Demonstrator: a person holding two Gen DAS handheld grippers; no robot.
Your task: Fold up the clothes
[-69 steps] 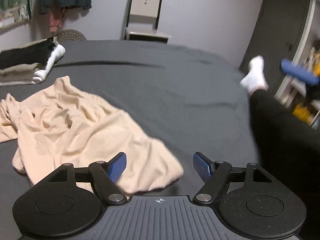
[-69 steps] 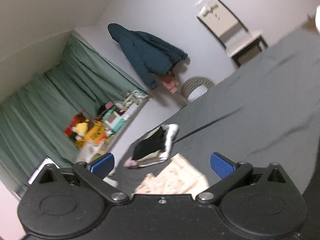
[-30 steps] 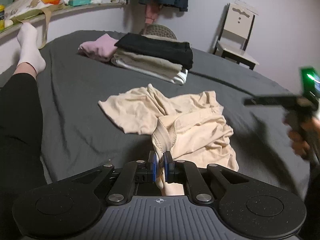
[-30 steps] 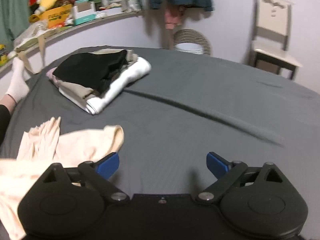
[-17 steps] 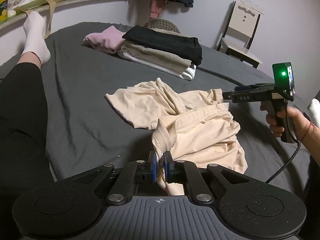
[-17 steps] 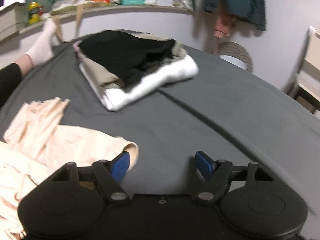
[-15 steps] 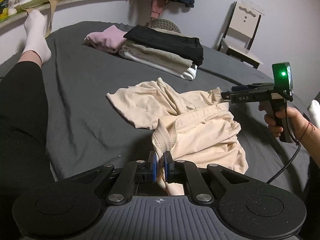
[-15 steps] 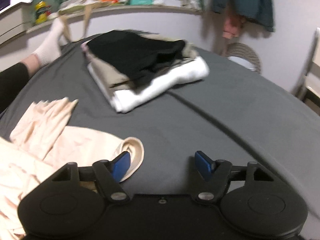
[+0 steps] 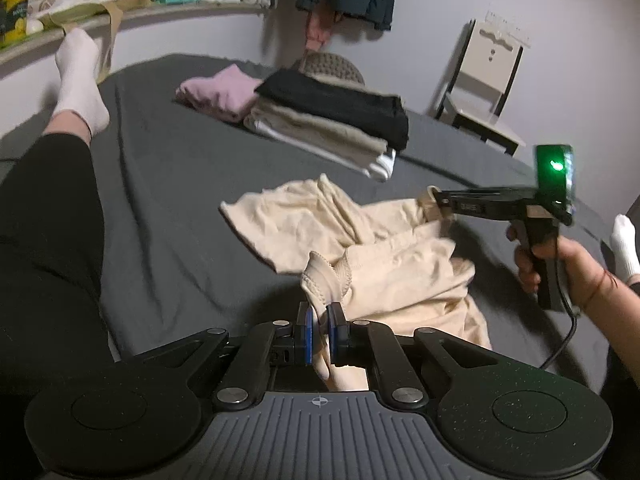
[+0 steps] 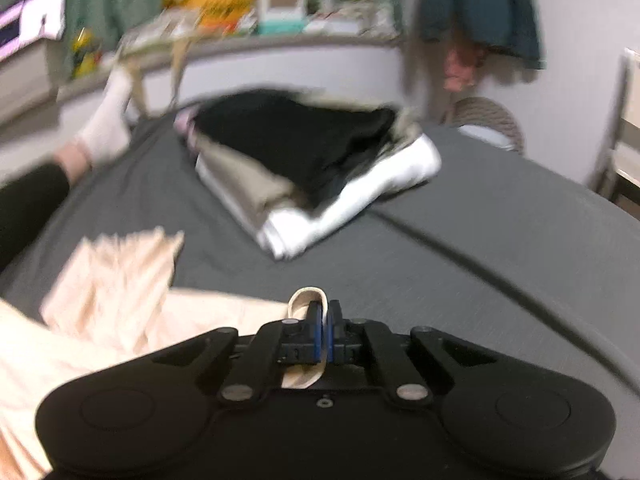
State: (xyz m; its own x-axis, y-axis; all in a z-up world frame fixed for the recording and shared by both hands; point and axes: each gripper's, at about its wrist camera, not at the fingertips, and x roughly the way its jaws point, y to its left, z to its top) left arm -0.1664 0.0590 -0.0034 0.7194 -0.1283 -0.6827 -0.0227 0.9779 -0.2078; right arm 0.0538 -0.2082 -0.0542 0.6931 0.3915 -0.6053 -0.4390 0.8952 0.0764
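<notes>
On the grey bed [image 9: 168,184], I hold one cream garment [image 9: 400,268] at two points.

My left gripper [image 9: 319,330] is clenched on a ribbed hem at 6 o'clock of its view; my right gripper [image 10: 325,334] is clenched on a cuff-like loop, seen at 3 o'clock from the left camera. The garment lies crumpled between them, near the bed's middle. A folded stack [image 9: 332,124] rests at 12 o'clock, so I judge some pieces are done; this one must first be spread, then folded and stacked.
</notes>
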